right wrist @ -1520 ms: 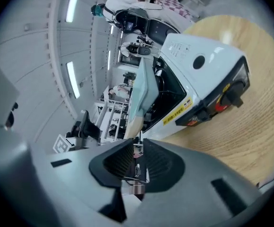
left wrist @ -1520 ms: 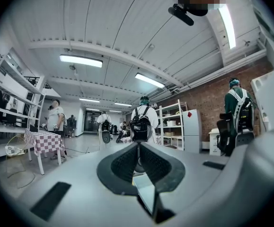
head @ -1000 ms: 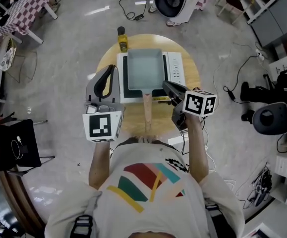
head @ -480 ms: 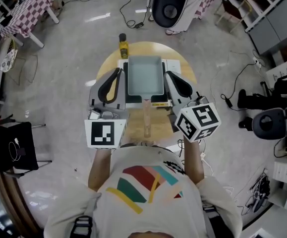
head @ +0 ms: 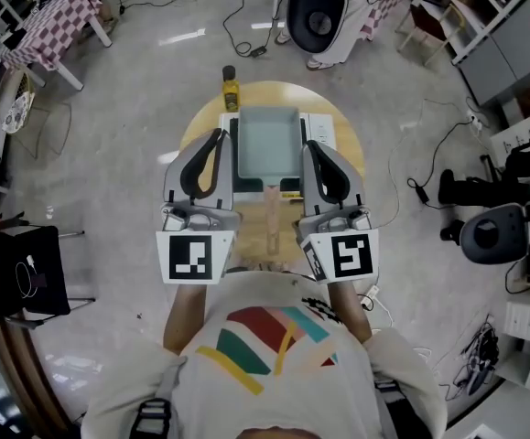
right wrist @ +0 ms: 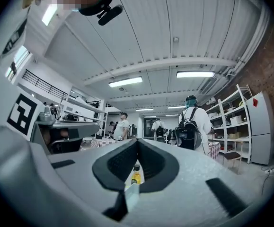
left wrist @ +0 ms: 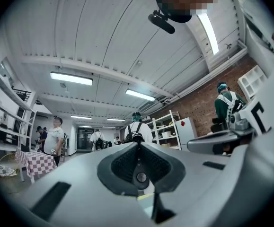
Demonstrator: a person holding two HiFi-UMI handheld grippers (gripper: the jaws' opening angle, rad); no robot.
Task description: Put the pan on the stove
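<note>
The grey rectangular pan (head: 267, 140) sits on the white stove (head: 324, 133) on a round wooden table (head: 200, 122). Its wooden handle (head: 273, 216) points toward me. My left gripper (head: 215, 135) is held left of the handle and my right gripper (head: 308, 144) right of it, both above the table's near half. Neither touches the pan. In the left gripper view the left gripper's (left wrist: 137, 144) jaws meet at the tips with nothing between them. The right gripper (right wrist: 137, 142) is likewise shut and empty in its own view.
A yellow bottle (head: 231, 90) (right wrist: 136, 174) stands at the table's far edge behind the stove. Cables (head: 237, 16) trail over the floor. A checkered table (head: 49, 16) stands far left, shelves (head: 484, 7) far right. Several people (right wrist: 191, 126) stand in the room.
My right gripper has swung from a slant over the pan handle's right side to stand parallel with the left one, its marker cube now level with the left cube. The pan has not moved.
</note>
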